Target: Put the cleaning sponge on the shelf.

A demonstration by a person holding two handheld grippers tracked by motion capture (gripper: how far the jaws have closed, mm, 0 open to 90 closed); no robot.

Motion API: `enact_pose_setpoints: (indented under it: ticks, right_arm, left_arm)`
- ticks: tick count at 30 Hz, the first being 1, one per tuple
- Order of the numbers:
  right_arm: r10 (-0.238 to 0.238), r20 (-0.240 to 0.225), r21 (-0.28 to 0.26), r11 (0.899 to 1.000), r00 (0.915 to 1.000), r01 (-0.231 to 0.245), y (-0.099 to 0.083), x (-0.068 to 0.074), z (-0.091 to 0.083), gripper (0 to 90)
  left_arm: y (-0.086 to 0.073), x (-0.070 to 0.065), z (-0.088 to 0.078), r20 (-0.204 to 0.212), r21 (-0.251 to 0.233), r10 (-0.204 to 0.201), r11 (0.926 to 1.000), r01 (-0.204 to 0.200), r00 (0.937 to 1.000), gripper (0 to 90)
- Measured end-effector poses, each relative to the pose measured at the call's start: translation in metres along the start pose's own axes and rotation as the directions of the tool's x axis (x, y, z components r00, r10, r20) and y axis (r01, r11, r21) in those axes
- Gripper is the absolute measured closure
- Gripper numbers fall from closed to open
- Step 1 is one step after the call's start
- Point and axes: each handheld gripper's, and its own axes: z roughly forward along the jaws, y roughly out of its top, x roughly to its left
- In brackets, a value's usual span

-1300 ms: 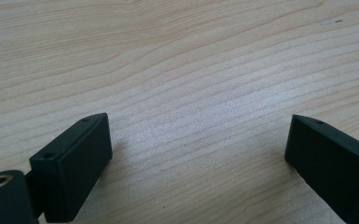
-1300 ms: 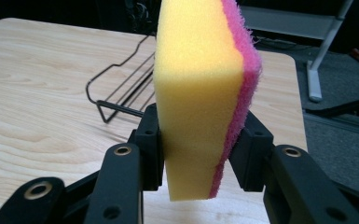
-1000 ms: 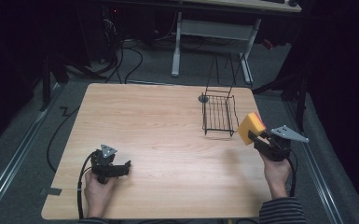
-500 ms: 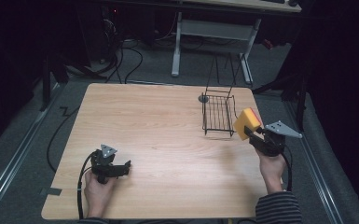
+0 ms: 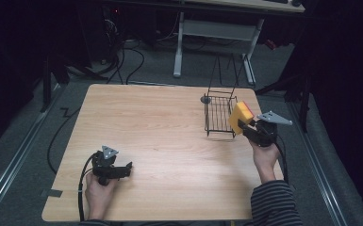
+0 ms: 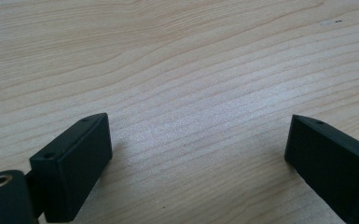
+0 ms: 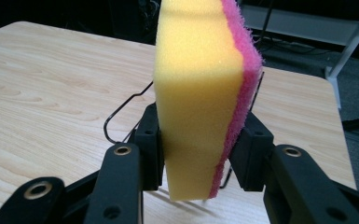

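A yellow sponge (image 5: 239, 117) with a pink scouring side (image 7: 242, 88) stands upright between the jaws of my right gripper (image 5: 250, 128), which is shut on it. It hangs just above the right edge of a black wire basket (image 5: 219, 115) at the table's far right. In the right gripper view the sponge (image 7: 200, 93) hides most of the basket, whose wire rim (image 7: 126, 105) curves out behind it. My left gripper (image 5: 122, 169) rests low over the near left of the wooden table (image 5: 160, 132), jaws wide open, with bare wood (image 6: 196, 126) between them.
A small dark round object (image 5: 206, 99) lies by the basket's far left corner. The table's right edge (image 5: 268, 141) runs close under my right hand. Cables and a desk frame (image 5: 212, 42) sit on the floor beyond the table.
My right gripper has carried the sponge a little left and farther away, toward the wire basket. The left gripper has not moved.
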Motion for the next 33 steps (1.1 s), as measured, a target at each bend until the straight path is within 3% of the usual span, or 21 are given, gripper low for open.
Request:
enact_pose_setpoints:
  ticks: [7,16,24,33]
  right_arm:
    - [-0.008,0.002,0.025,1.000,1.0000,0.008,0.008,0.005,0.020,60.7]
    - [-0.002,0.011,0.029,1.000,0.9999,0.002,0.003,0.006,0.044,60.7]
    - [-0.003,0.011,0.065,0.998,0.9999,0.002,0.002,0.010,0.057,60.7]
    - [0.002,-0.002,0.064,0.998,1.0000,-0.002,0.005,0.016,0.073,60.7]
  left_arm:
    - [0.000,0.000,0.000,0.000,0.000,0.000,1.0000,0.000,1.0000,7.7]
    - [0.000,0.000,0.000,0.000,0.000,0.000,1.0000,0.000,1.0000,7.7]
    - [0.000,0.000,0.000,0.000,0.000,0.000,1.0000,0.000,1.0000,7.7]
    - [0.000,0.000,0.000,0.000,0.000,0.001,1.0000,-0.001,1.0000,7.7]
